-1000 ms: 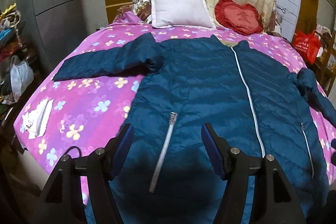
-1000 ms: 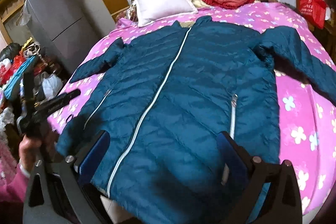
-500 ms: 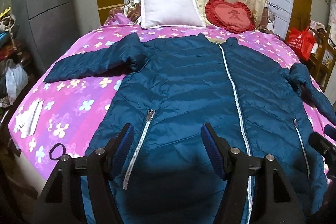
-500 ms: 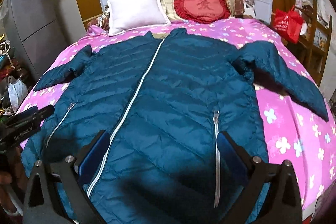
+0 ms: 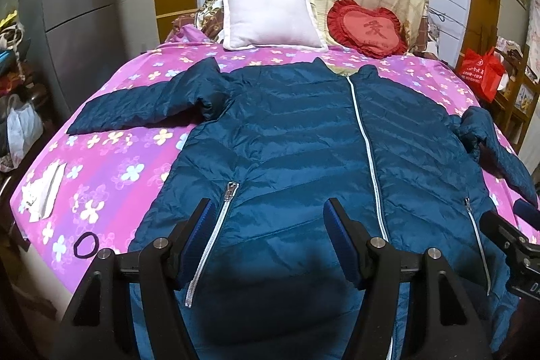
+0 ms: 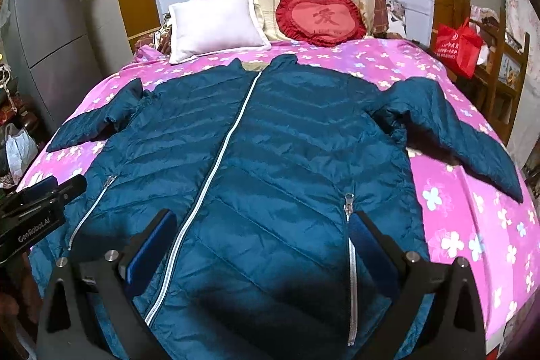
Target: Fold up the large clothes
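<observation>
A dark teal quilted jacket (image 5: 297, 137) (image 6: 270, 150) lies flat and zipped, front up, on a bed with a pink flowered sheet (image 5: 111, 164) (image 6: 472, 225). Both sleeves spread out sideways. My left gripper (image 5: 270, 218) hovers open above the jacket's lower left part, near the left pocket zip (image 5: 216, 225), with nothing between its blue pads. My right gripper (image 6: 263, 228) hovers open over the lower hem between the centre zip (image 6: 216, 164) and the right pocket zip (image 6: 351, 258), holding nothing. Each gripper shows at the edge of the other's view.
A white pillow (image 5: 270, 19) and a red heart cushion (image 5: 368, 29) lie at the bed's head. On the sheet at left are a white folded cloth (image 5: 44, 188) and a black hair tie (image 5: 86, 245). A grey fridge (image 5: 77, 5) stands left, a red bag (image 5: 479, 73) right.
Both views have drawn back and swung so the jacket sits more centred and farther off. The left gripper pulled away from the hem and rose. The jacket has not moved.
</observation>
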Demonstrator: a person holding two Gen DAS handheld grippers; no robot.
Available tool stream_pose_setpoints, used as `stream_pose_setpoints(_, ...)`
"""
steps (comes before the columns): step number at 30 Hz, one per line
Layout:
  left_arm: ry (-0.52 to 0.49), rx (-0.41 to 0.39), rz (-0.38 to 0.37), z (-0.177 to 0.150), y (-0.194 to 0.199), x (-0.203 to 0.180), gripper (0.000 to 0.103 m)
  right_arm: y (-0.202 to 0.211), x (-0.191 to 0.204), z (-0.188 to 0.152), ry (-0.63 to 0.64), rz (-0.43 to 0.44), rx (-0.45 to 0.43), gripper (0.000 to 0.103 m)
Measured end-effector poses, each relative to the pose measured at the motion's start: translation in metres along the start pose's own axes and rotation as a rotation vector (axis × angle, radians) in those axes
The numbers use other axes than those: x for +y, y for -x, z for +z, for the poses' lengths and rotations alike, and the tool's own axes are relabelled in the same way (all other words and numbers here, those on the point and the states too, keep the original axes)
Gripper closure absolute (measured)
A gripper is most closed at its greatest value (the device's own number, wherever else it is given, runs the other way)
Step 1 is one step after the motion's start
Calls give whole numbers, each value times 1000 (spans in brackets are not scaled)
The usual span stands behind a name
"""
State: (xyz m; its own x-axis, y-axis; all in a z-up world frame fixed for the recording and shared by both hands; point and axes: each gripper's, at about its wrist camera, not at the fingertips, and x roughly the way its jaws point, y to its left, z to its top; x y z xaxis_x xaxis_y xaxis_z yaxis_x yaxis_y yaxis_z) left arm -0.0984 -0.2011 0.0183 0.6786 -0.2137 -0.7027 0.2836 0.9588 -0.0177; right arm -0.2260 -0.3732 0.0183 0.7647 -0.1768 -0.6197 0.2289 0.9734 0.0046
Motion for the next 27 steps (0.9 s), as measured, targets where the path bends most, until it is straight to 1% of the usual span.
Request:
stream_pose_setpoints(9,-3,-7,0,-5,3,-5,57,-2,-2,2,-4,-41,-12,0)
stream_pose_setpoints(27,1,0,-9,-4,2,-10,57,-12,-2,2,-9,-52,7,0)
